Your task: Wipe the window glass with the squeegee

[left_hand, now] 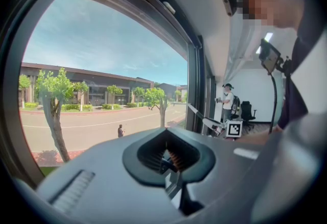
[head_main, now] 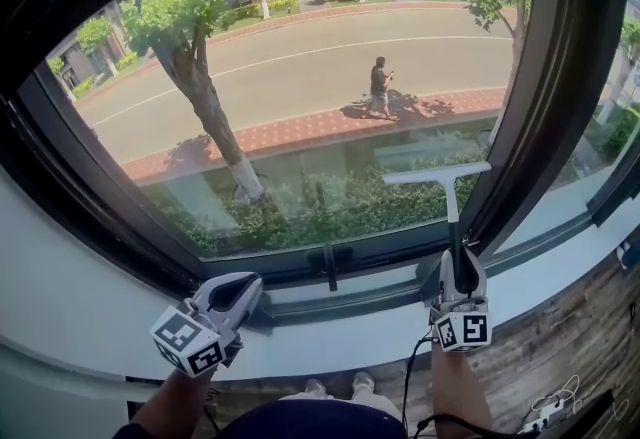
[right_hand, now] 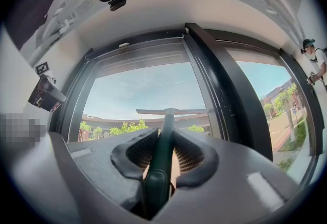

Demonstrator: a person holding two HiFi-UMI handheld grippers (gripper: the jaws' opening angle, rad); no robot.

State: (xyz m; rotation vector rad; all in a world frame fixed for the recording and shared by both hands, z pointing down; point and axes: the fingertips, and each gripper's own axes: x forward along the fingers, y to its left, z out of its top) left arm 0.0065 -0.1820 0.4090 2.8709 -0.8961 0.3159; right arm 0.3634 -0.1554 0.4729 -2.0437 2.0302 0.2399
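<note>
Right gripper has its jaws closed on the lower end of the squeegee handle. The handle stands nearly upright and the white blade lies level across the window glass, just beside the dark frame post. Whether the blade edge actually presses on the pane cannot be told from any view. Left gripper sits low, well apart from the post, over the pale sill. Its jaws are drawn together on nothing. Main risk, as judged: the grip is far down the handle, so the blade works on a long lever. Uneven pressure could twist the handle between the jaws and lift one blade end, leaving streaks. Second risk: the blade end nearest the post looks close to it. A stroke drifting that way would probably knock the frame and tip the blade off the glass. Third: a downward pull ends at the bottom rail, where a small dark latch sticks up, away from the post. A blade run low across there could catch on it. Open room: the broad pane running away from the post and upward is unobstructed. Toward the post there is almost none. The idle gripper sits below the rail, clear of any stroke on the glass.
</note>
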